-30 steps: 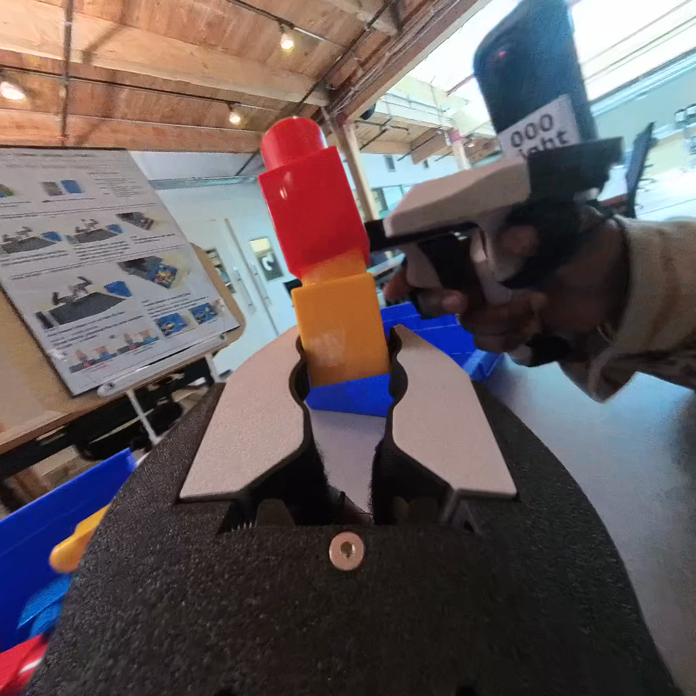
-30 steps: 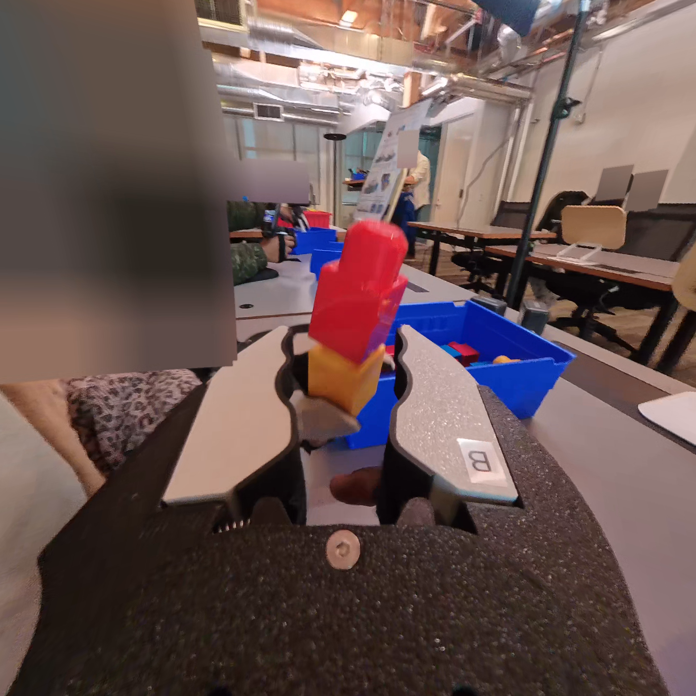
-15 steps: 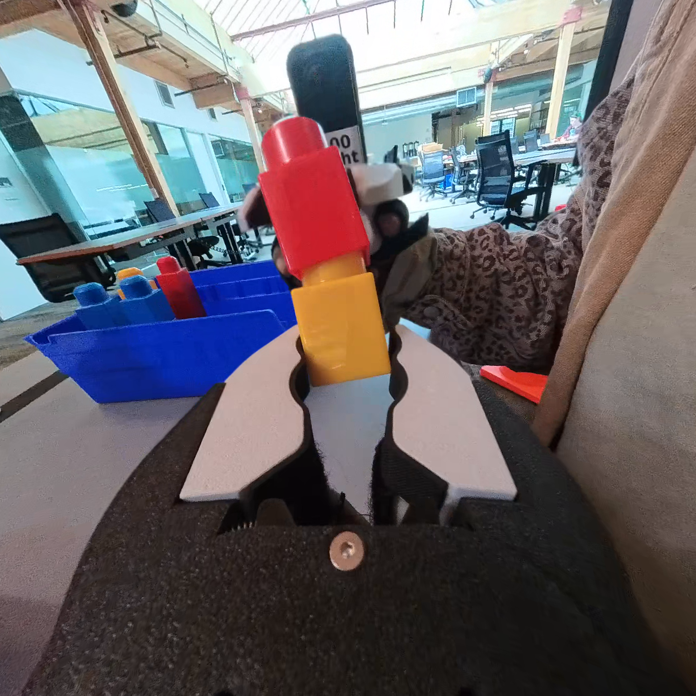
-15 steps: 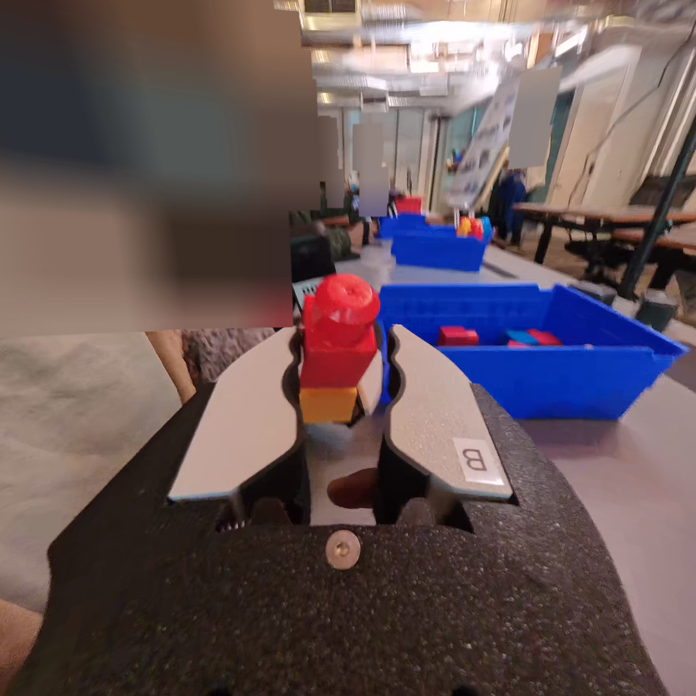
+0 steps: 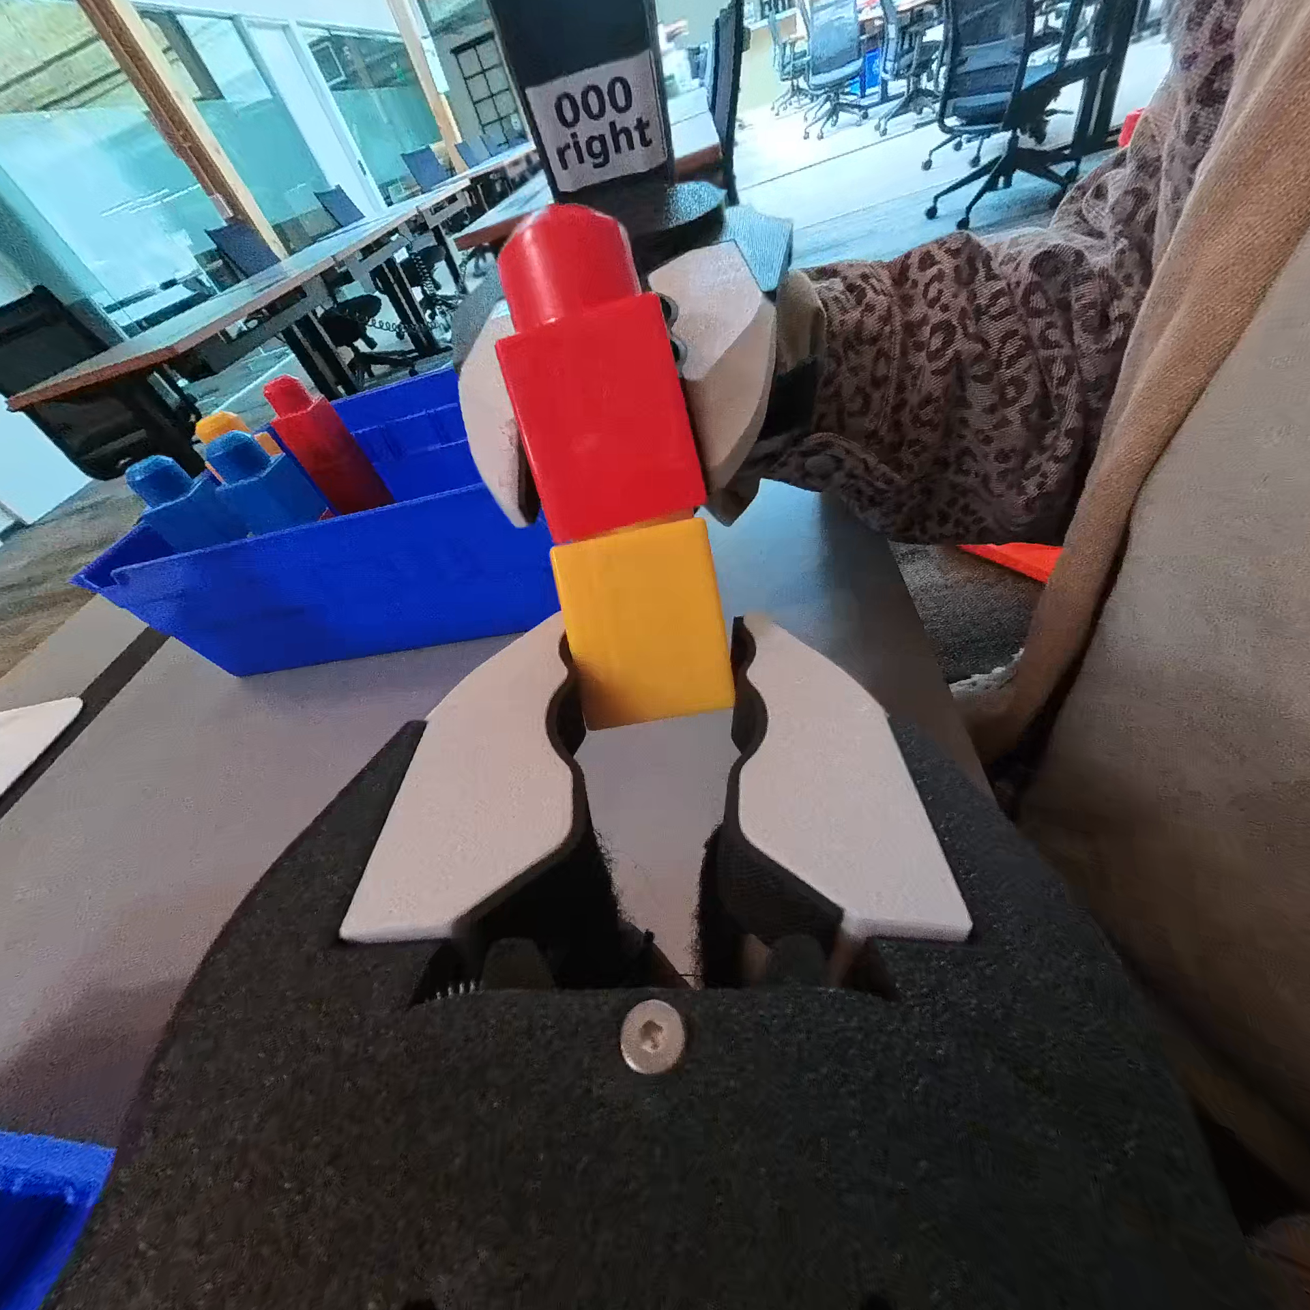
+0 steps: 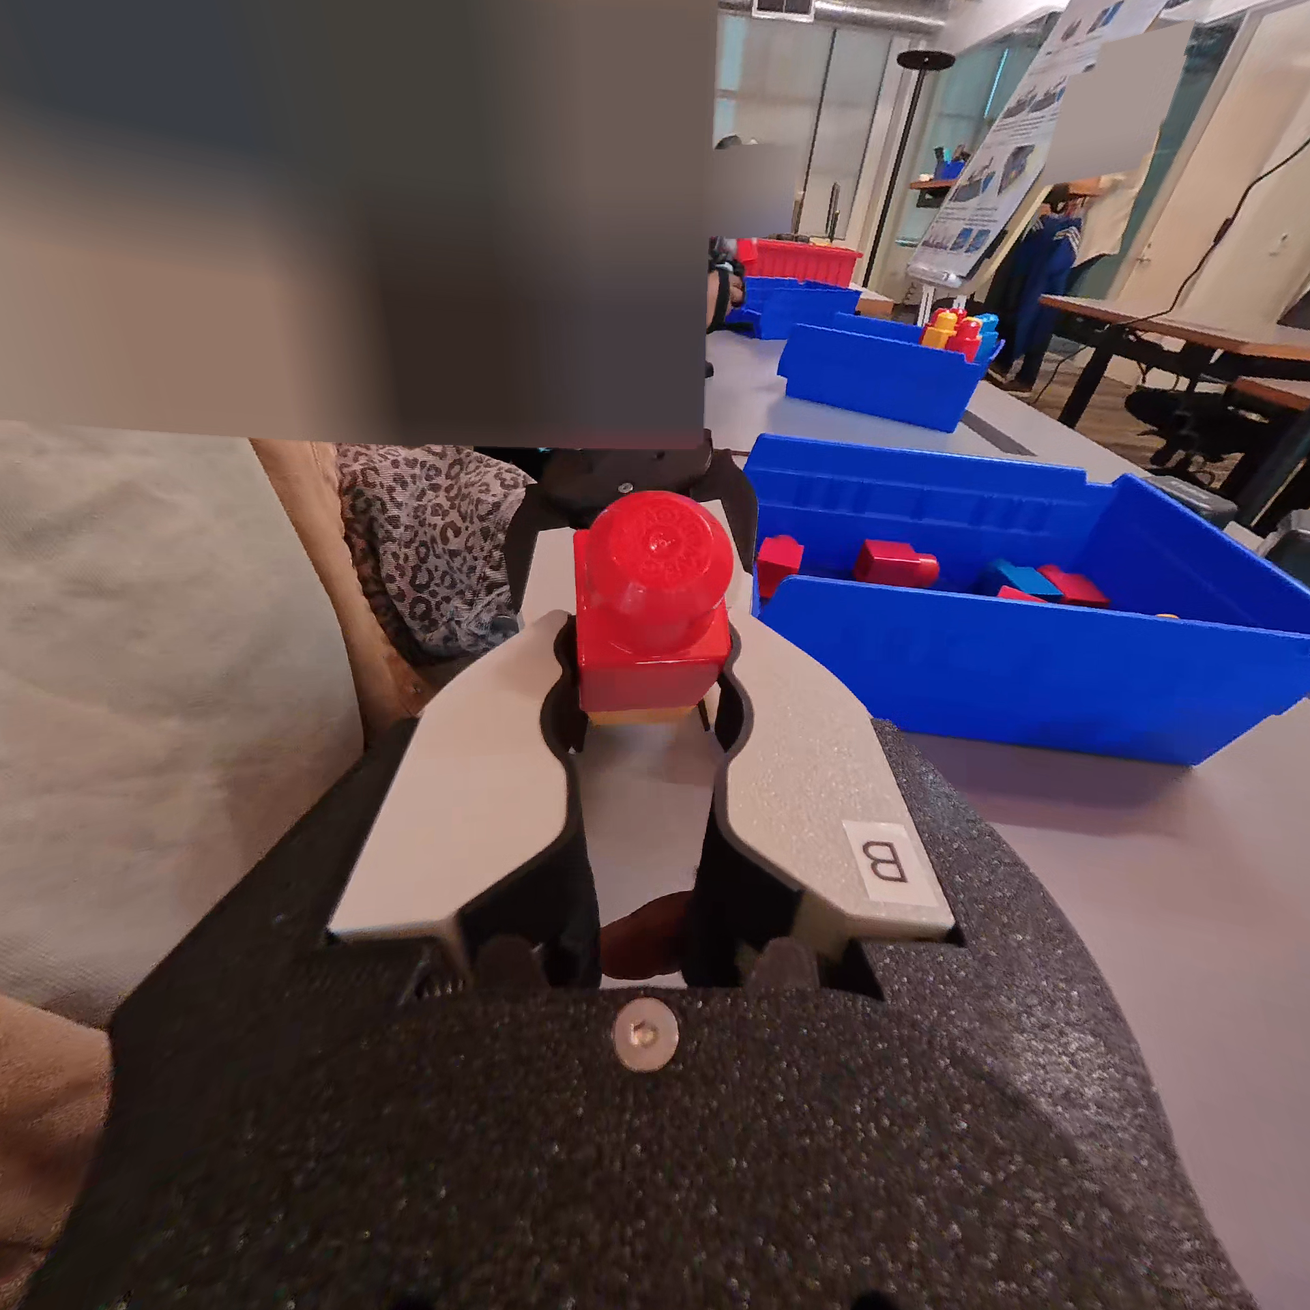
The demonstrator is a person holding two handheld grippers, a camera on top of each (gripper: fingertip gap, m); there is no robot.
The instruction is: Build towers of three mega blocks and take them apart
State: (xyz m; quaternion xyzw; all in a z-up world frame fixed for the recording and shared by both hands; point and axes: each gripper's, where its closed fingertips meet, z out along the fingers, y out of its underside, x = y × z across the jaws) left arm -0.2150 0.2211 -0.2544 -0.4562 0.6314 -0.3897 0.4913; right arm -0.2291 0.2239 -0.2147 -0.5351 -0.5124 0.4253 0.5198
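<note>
**A:** What has changed for us in the last second? A moment back our right gripper (image 5: 609, 397) stood off beside the stack with its fingers wider than the block; now it has come in behind the red block (image 5: 602, 418) and closed on it, one grey finger (image 5: 496, 425) on each side face.

**B:** And the left gripper (image 5: 652, 666)? It looks the same to us as before: clamped on the lower half of the yellow block (image 5: 641, 617), which sits right at its fingertips. The red block stands directly above that, pressed onto the yellow one's stud, with only a sliver of stud showing at the seam.

**A:** So each of us has one block of a two-block stack. We'd read that as the take-apart step about to begin, since no third block is on it. It could also be a squeeze to seat the red one, so we say so cautiously.

**B:** How are we posed?

**A:** The two grippers face each other across the stack, held above the worktop (image 5: 213, 780). From the right gripper's camera we look onto the round top of the red block's stud (image 6: 659, 560), with the left gripper's dark body just beyond it. A patterned sleeve (image 5: 957, 368) runs back from the right gripper towards the person's side.

**B:** And the other blocks?

**A:** They lie in the blue bin (image 6: 1028, 673) off to the right of the right gripper; another blue bin (image 5: 340, 588) with upright blocks is to the left of the left gripper.
</note>
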